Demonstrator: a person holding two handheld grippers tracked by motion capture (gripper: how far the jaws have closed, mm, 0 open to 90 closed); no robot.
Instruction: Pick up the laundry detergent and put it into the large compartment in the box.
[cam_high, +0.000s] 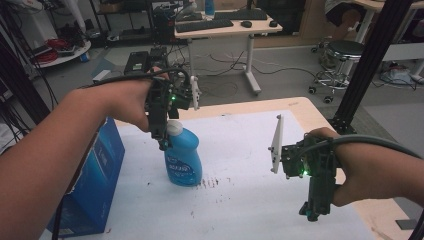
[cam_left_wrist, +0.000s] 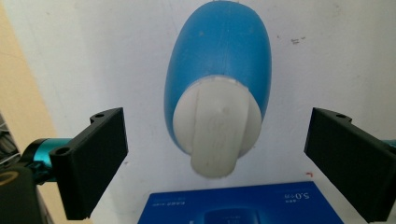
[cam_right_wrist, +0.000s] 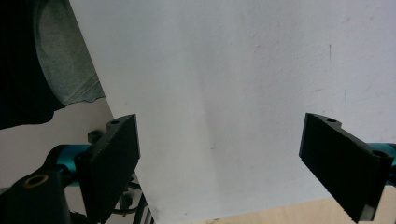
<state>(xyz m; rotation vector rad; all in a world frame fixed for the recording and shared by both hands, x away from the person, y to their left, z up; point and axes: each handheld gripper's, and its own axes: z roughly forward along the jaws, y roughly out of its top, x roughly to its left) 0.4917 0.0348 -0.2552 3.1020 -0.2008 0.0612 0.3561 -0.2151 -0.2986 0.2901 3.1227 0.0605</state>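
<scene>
1. We are looking at a blue bottle (cam_high: 183, 159) standing upright on the white sheet (cam_high: 250, 150) that is covering the table (cam_high: 315, 107), toward the 9 o'clock side of the sheet in the high view.
2. The bottle is showing a rounded, pear-shaped blue body, a white flip cap (cam_left_wrist: 216, 130) on top, and a printed label on its front whose text we cannot read.
3. The left gripper (cam_high: 163, 142) is hanging directly over the cap, pointing down, with its jaws spread wide on either side of the cap and not touching it, as the left gripper view is showing.
4. A blue box (cam_high: 95, 185) is standing at the bottle's 9 o'clock, near it, at the sheet's edge.
5. Small dark specks (cam_high: 212, 182) are lying on the sheet just beside the bottle's base, at its 3 o'clock.
6. The right gripper (cam_high: 311, 212) is hovering well apart from the bottle, toward 4 o'clock on the sheet; its jaws are standing released, with bare white sheet between them in the right gripper view.
</scene>
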